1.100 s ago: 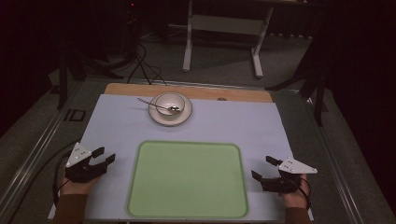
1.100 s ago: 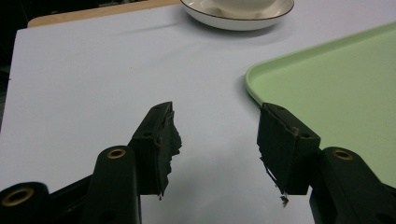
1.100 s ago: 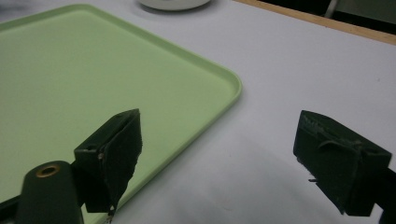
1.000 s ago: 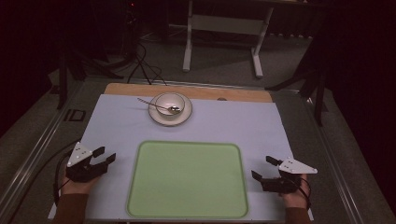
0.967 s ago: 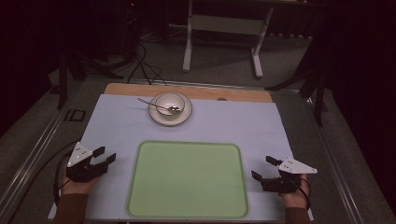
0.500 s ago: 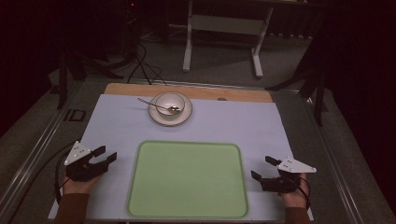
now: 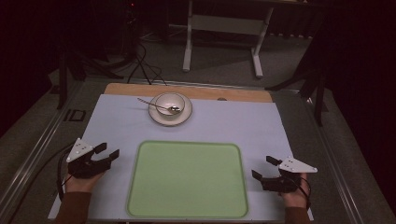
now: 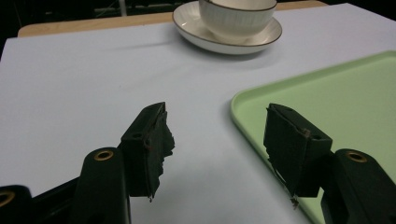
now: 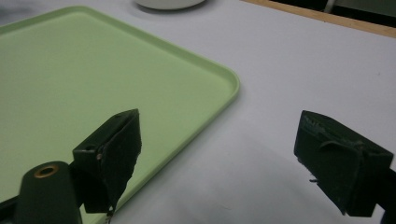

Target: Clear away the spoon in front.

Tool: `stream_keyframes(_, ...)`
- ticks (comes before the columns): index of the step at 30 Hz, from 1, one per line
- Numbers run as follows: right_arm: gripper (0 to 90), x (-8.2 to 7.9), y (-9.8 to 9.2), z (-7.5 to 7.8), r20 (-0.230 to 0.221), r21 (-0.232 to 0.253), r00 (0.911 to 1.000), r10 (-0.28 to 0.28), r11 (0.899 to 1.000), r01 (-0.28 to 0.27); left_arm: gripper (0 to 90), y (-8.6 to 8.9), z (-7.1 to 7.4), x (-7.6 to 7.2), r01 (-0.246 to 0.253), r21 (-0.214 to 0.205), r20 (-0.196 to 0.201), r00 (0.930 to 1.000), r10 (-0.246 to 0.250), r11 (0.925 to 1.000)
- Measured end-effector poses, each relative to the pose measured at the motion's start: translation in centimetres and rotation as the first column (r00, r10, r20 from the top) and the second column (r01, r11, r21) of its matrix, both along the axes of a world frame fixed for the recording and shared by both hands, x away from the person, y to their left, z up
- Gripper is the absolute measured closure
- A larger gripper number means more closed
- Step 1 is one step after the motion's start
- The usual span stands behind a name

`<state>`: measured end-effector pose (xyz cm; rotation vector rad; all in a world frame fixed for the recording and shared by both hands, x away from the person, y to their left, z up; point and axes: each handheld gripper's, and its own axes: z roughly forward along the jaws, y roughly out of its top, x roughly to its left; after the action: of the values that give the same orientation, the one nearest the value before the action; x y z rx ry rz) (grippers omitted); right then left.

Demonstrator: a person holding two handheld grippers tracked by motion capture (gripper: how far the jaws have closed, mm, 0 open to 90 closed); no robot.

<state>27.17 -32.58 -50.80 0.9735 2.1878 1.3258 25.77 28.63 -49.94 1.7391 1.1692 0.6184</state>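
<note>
Overhead, spoon (image 7: 161, 106) lies across bowl (image 7: 170, 103) and saucer (image 7: 159, 119).

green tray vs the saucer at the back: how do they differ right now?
Shape and colour: the tray is a green rounded rectangle, while the saucer is round and white with a dark rim line.
Size: the tray takes up far more of the table than the saucer.
Load: the tray lies bare; the saucer carries a cup with a spoon laid across it.
Place: the tray sits near, between both grippers; the saucer sits farther back.
Both rest flat on the white table cover.
</note>
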Motion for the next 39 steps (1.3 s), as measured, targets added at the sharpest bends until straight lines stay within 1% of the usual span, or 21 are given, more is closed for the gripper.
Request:
stream_keyframes(1, 14.5, 0.0, 0.0, 0.0, 0.0, 0.0, 1.0, 0.0, 1.0, 0.0, 40.0, -0.1, 0.1, 0.0, 0.001, 0.001, 0.003, 1.0, -0.001, 1.0)
stream_keyframes(2, 14.6, 0.0, -0.1, 0.0, 0.0, 0.001, 1.0, -0.002, 1.0, 0.002, 40.0, -0.5, 0.3, 0.1, -0.001, 0.016, 0.011, 0.9999, 0.001, 0.9999)
stream_keyframes(3, 14.6, 0.0, -0.1, 0.0, 0.0, 0.001, 1.0, -0.002, 1.0, 0.002, 40.0, -0.5, 0.3, 0.1, -0.001, 0.016, 0.011, 0.9999, 0.001, 0.9999)
stream_keyframes(4, 14.6, 0.0, -0.1, 0.0, 0.001, 0.003, 1.0, -0.003, 1.0, 0.003, 40.0, -0.8, 0.5, 0.3, 0.003, 0.028, 0.011, 0.9999, -0.003, 0.9996)
stream_keyframes(5, 14.6, 0.0, -0.1, 0.0, 0.001, 0.005, 1.0, -0.006, 1.0, 0.006, 40.0, -0.8, 0.6, 0.3, 0.005, 0.031, 0.012, 0.9999, -0.005, 0.9995)
stream_keyframes(11, 14.6, 0.0, -0.1, 0.0, 0.001, 0.005, 1.0, -0.006, 1.0, 0.006, 40.1, -1.1, 1.0, 1.0, 0.011, 0.028, 0.012, 0.9999, -0.012, 0.9995)
stream_keyframes(17, 14.5, 0.0, -0.2, 0.0, -0.003, 0.007, 0.9999, -0.012, 1.0, 0.013, 40.4, -1.5, 1.6, 1.8, 0.017, 0.035, 0.013, 0.9998, -0.018, 0.9992)
stream_keyframes(20, 14.6, 0.0, -0.2, 0.0, -0.003, 0.008, 0.9999, -0.012, 1.0, 0.012, 40.4, -1.5, 1.9, 2.2, 0.016, 0.026, 0.014, 0.9998, -0.017, 0.9995)
stream_keyframes(21, 14.6, 0.0, -0.2, 0.0, -0.003, 0.009, 0.9999, -0.011, 1.0, 0.011, 40.4, -1.5, 2.2, 2.6, 0.016, 0.025, 0.014, 0.9998, -0.017, 0.9995)
stream_keyframes(25, 14.5, 0.0, -0.2, 0.0, -0.005, 0.009, 0.9999, -0.011, 1.0, 0.011, 40.4, -1.6, 2.6, 3.1, 0.02, 0.027, 0.016, 0.9997, -0.02, 0.9994)
stream_keyframes(27, 14.5, 0.0, -0.2, 0.0, -0.006, 0.007, 0.9999, -0.011, 1.0, 0.011, 40.5, -1.8, 2.9, 3.5, 0.019, 0.041, 0.015, 0.9997, -0.019, 0.999)
stream_keyframes(33, 14.5, 0.0, -0.2, 0.0, -0.008, 0.008, 0.9999, -0.01, 1.0, 0.01, 40.6, -2.3, 3.6, 5.0, 0.023, 0.037, 0.015, 0.9996, -0.023, 0.9991)
stream_keyframes(34, 14.5, 0.0, -0.2, 0.0, -0.008, 0.008, 0.9999, -0.01, 1.0, 0.01, 40.6, -2.3, 3.6, 5.0, 0.023, 0.037, 0.015, 0.9996, -0.023, 0.9991)
stream_keyframes(37, 14.5, 0.0, -0.2, 0.0, -0.01, 0.008, 0.9999, -0.008, 1.0, 0.008, 40.7, -2.6, 4.0, 5.8, 0.021, 0.038, 0.013, 0.9997, -0.022, 0.999)
stream_keyframes(39, 14.5, 0.0, -0.2, 0.0, -0.01, 0.008, 0.9999, -0.007, 1.0, 0.007, 40.7, -2.7, 4.1, 6.0, 0.023, 0.041, 0.012, 0.9996, -0.024, 0.9989)
